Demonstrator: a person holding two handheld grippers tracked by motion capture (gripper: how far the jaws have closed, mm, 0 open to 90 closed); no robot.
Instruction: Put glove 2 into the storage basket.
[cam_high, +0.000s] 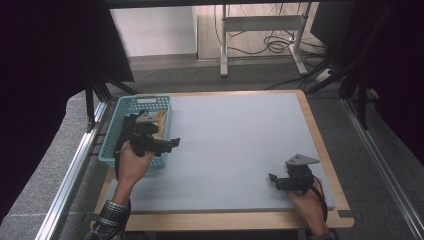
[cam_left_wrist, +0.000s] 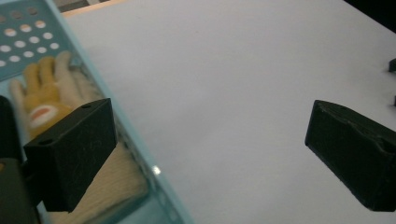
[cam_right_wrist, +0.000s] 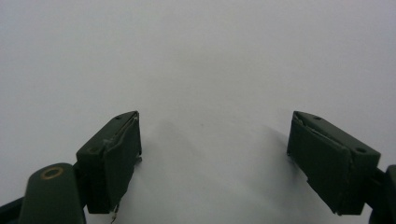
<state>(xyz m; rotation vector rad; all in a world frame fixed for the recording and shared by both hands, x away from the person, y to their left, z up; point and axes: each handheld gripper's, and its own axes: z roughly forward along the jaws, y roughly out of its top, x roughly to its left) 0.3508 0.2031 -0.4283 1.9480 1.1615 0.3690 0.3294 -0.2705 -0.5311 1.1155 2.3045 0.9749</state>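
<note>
High view: a person sits at a table (cam_high: 235, 150) covered by a pale grey mat. At about 9 o'clock on the mat stands a turquoise plastic basket (cam_high: 116, 131) with perforated walls. The left gripper (cam_high: 167, 144) hovers over the basket's right rim, jaws spread wide and empty. In the left gripper view, a yellow and cream work glove (cam_left_wrist: 44, 100) lies flat inside the basket, fingers pointing away, partly behind one jaw. The right gripper (cam_high: 273, 179) rests on the mat at about 4 o'clock, well apart from the basket, jaws also wide and holding nothing. The glove looks soft, light and floppy. It would likely sag when lifted, so pinching the thicker cuff or palm seems safest.
</note>
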